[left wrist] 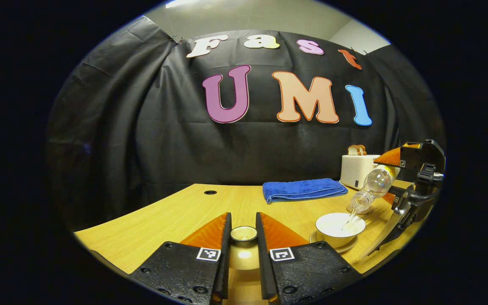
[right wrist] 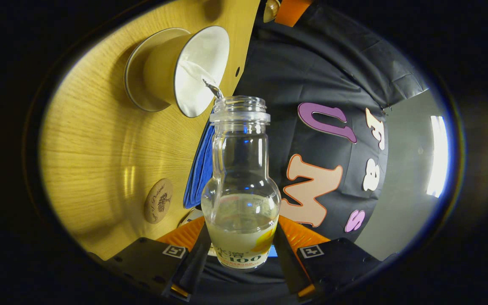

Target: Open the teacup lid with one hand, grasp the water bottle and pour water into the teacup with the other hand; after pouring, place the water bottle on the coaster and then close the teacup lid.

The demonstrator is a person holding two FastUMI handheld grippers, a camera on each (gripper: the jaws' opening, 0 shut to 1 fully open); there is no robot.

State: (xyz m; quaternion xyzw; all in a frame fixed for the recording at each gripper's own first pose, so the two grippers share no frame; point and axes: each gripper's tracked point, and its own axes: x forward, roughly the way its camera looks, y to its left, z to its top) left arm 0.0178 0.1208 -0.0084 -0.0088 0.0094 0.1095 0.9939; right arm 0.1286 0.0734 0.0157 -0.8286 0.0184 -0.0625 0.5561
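The right gripper [right wrist: 239, 254] holds the water bottle [right wrist: 240, 199] by its fat lower part, one finger on each side; the bottle is tipped and a thin stream of water [right wrist: 210, 84] falls into the white teacup [left wrist: 339, 226]; the cup sits on its saucer [left wrist: 334, 245] near the right edge of the table [left wrist: 176, 216]. The left gripper [left wrist: 244, 237] has its fingers narrow, pinching the lid [left wrist: 244, 234] by its knob, above the table's front edge. The bottle looks smooth and may be slippery, and it gets lighter as it empties; the cup and lid look easy to chip. The round coaster [right wrist: 158, 200] lies bare on the table near the cup.
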